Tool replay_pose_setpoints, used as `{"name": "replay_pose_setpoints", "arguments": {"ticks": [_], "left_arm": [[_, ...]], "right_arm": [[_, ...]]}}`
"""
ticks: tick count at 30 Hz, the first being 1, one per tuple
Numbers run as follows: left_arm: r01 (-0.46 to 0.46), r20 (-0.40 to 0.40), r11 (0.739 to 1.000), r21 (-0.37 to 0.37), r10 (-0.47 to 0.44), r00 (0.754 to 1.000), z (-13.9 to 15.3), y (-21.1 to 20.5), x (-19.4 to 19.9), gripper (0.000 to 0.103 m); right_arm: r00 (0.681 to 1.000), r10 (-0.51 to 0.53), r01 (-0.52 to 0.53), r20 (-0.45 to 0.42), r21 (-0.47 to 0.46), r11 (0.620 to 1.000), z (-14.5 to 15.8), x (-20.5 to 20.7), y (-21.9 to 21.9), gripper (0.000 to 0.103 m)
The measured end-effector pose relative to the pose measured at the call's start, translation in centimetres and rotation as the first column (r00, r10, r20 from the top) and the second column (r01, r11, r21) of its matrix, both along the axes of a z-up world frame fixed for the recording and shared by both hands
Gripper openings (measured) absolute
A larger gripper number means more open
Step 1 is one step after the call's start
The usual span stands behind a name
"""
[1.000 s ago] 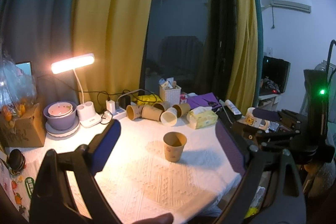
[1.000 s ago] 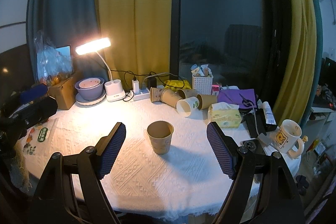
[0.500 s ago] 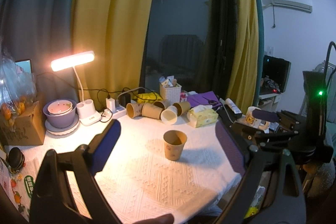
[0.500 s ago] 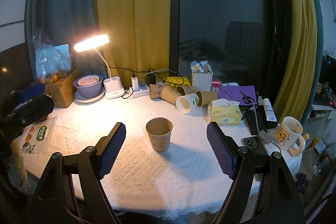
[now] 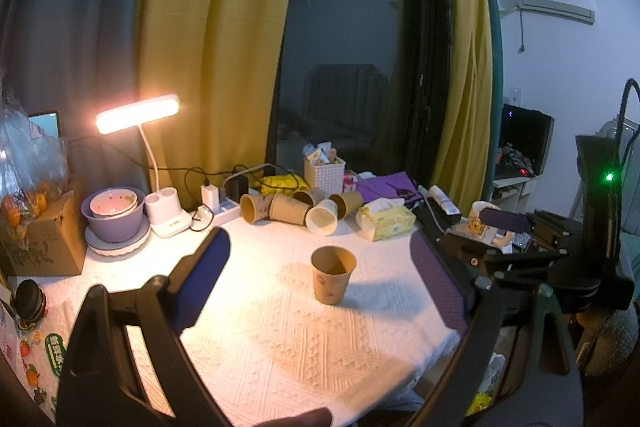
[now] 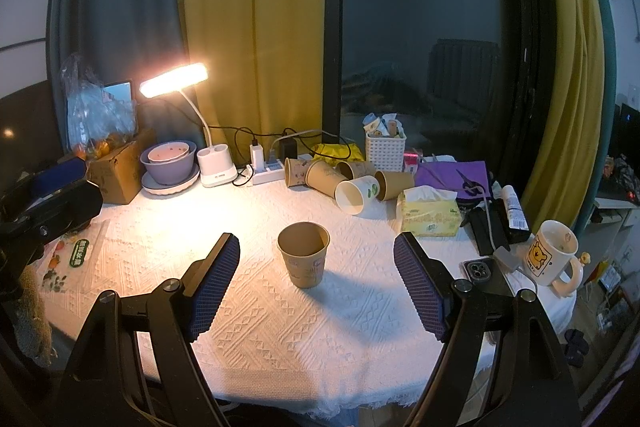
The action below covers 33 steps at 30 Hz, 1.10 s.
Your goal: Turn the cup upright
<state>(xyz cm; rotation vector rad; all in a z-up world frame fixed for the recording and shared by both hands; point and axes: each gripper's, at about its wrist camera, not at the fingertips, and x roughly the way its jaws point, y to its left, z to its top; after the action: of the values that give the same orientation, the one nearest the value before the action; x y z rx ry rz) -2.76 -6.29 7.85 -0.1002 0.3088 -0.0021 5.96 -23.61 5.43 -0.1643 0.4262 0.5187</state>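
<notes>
Black-framed left hand-held gripper (image 5: 320, 275), right hand-held gripper (image 6: 316, 275), blue textured pads (image 6: 214, 281), silver screws

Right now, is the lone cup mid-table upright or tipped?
Upright: the cup stands on its base, open mouth up, apart from both open claws.

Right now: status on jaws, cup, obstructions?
Left gripper and right gripper: jaws open, empty. Paper cup upright on the tablecloth, untouched. Tipped cups lie behind it, clear of approach.
</notes>
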Motion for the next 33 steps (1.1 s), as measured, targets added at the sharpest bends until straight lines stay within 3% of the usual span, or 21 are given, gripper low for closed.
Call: {"name": "replay_pose_setpoints", "arguments": {"ticks": [33], "left_arm": [[0.002, 0.0, 1.0, -0.002, -0.002, 1.0, -0.12, 0.02, 0.01, 0.092]], "right_arm": [[1.0, -0.001, 0.001, -0.003, -0.001, 1.0, 0.06, 0.04, 0.12, 0.082]]}}
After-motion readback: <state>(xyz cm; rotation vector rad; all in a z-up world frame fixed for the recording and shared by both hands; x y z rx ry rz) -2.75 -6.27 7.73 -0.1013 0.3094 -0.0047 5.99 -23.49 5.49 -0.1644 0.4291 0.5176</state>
